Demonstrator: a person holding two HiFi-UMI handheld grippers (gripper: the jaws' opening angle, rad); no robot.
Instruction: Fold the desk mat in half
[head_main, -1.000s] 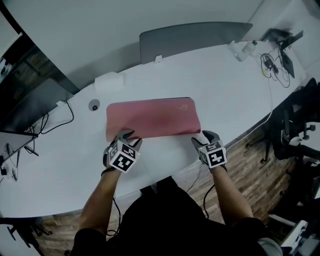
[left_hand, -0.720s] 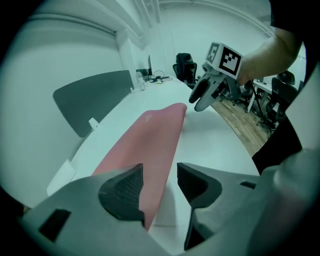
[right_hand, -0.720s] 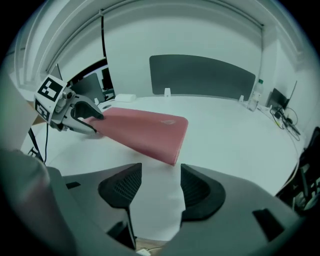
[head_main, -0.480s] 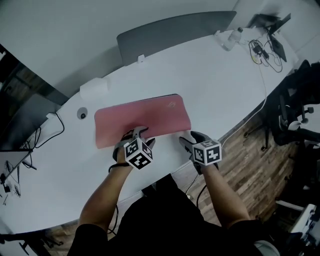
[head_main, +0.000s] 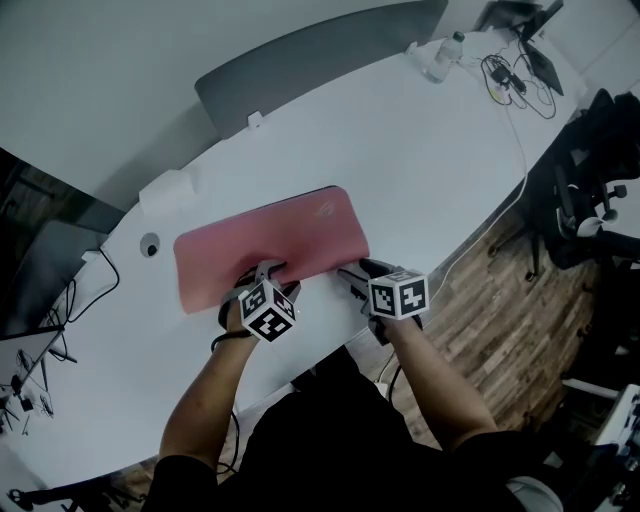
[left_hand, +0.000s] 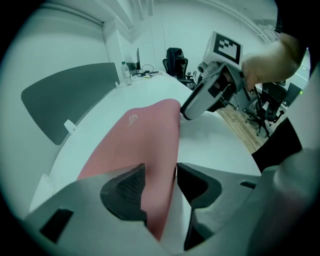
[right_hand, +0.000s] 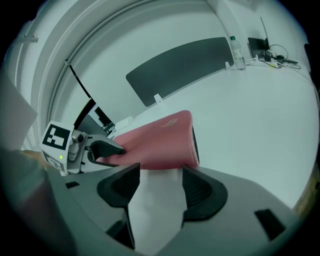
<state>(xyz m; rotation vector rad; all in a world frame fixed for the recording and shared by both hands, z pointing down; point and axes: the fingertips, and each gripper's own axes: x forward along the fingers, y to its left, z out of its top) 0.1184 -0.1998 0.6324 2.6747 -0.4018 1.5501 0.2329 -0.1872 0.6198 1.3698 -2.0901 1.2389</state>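
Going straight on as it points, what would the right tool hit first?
Right tool, jaws just opened and empty: probably the desk mat, near edge; bare table might come first.

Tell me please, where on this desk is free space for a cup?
Good bare stretch: right of the desk mat, up to the bottle and grey divider. Crowded: left of the mat, with white box, round port and black cable; also the cable tangle beyond the bottle.

head view: high, steep down, far | L+R gripper views: low, close-up | shared: pink mat (head_main: 268, 238)
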